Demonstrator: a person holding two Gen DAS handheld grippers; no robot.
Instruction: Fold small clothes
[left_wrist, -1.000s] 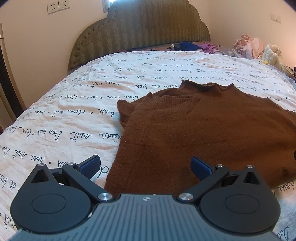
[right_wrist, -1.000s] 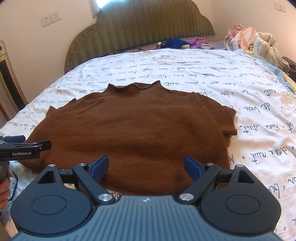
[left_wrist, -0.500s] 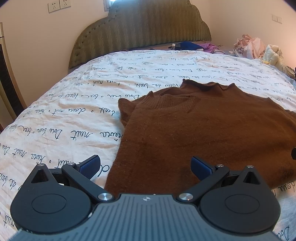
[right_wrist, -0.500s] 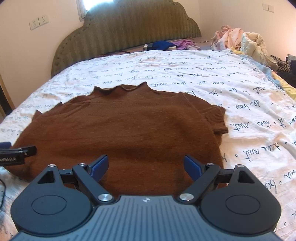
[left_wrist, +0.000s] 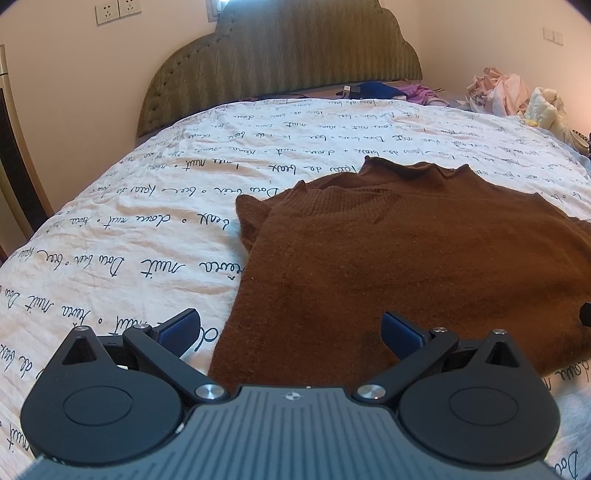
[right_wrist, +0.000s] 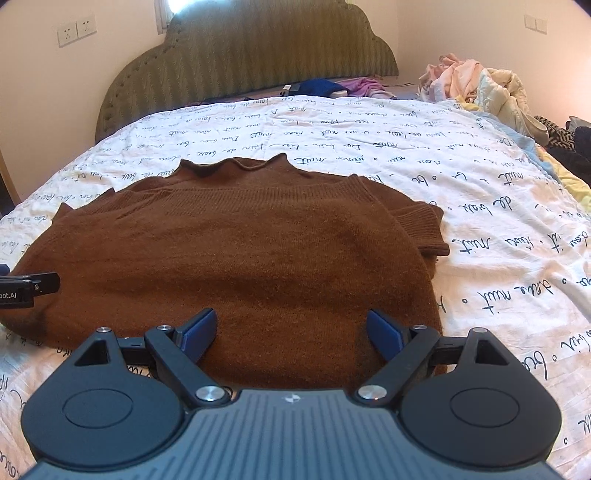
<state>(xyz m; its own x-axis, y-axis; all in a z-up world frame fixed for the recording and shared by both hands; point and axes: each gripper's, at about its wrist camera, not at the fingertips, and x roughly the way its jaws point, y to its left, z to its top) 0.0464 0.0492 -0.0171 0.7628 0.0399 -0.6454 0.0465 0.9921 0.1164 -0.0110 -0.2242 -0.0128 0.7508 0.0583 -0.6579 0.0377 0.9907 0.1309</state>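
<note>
In the left wrist view the left tool (left_wrist: 290, 330) hovers released over the near left hem of the brown knitted sweater (left_wrist: 406, 258) lying flat on the script-printed white bed cover (left_wrist: 129, 240), and in the right wrist view the right tool (right_wrist: 291, 330), also released, hangs over the near right hem, so I judge the fold is only starting and next both must pinch the hem.

Brown sweater (left_wrist: 424, 266) cut by the right edge; its hem behind the claw body.

Warm, soft daylight enters from a blown-out window (right_wrist: 168, 11) above the headboard (right_wrist: 243, 55). Fisheye bending curves the edges, corners vignette dark; focus sharp, shadows faint.
</note>
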